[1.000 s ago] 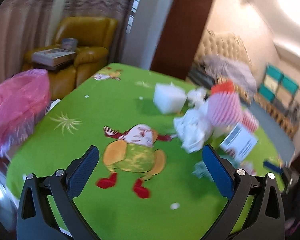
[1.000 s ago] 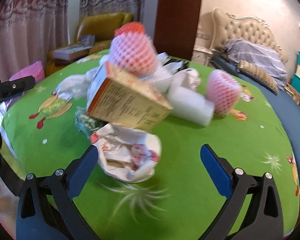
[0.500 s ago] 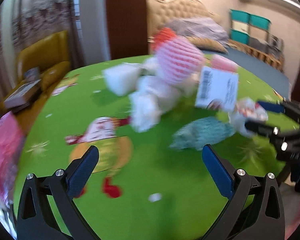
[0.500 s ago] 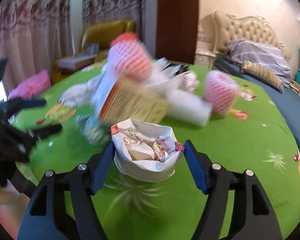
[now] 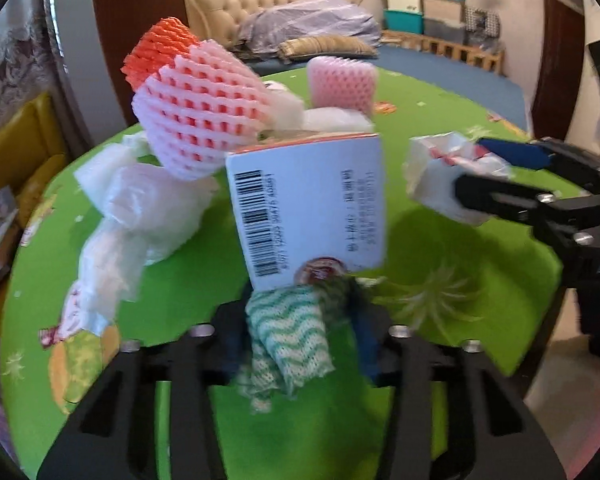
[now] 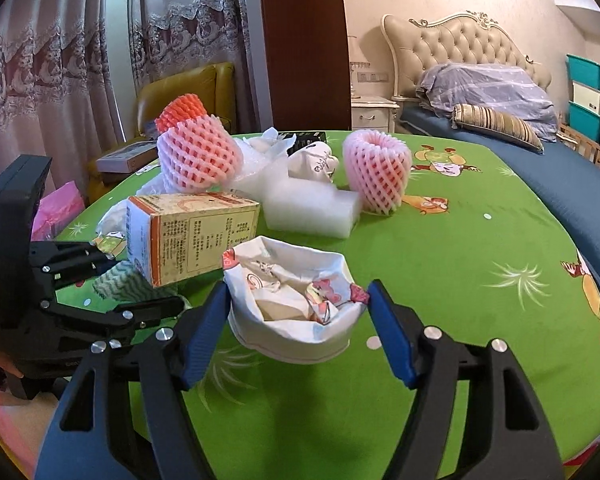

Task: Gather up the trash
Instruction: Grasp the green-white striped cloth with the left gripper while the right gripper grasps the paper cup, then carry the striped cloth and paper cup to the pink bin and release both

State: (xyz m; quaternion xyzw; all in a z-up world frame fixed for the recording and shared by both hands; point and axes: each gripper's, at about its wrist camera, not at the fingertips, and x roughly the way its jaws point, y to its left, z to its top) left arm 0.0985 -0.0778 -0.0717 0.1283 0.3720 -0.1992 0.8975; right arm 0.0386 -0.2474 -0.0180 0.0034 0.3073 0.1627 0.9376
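Observation:
My left gripper (image 5: 296,320) is closing its jaws on a green-and-white wavy cloth (image 5: 288,340), and the pads squeeze it just in front of an upright white carton with a barcode (image 5: 308,208). In the right wrist view the same left gripper (image 6: 136,276) holds the cloth (image 6: 120,280) beside the carton (image 6: 192,236). My right gripper (image 6: 298,288) is shut on a crumpled white paper cup with cartoon print (image 6: 292,320), a little above the green tablecloth (image 6: 460,280). The left wrist view shows the cup (image 5: 432,168) at the right.
Behind the carton lie pink foam fruit nets (image 6: 198,160) (image 6: 378,172), a white foam block (image 6: 312,212) and a crumpled plastic bag (image 5: 140,208). A pink bag (image 6: 60,208) sits off the table's left edge by a yellow armchair (image 6: 180,92). A bed (image 6: 500,92) stands behind.
My left gripper swung right across the table to the cloth and shut on it. My right gripper closed around the paper cup and lifted it slightly.

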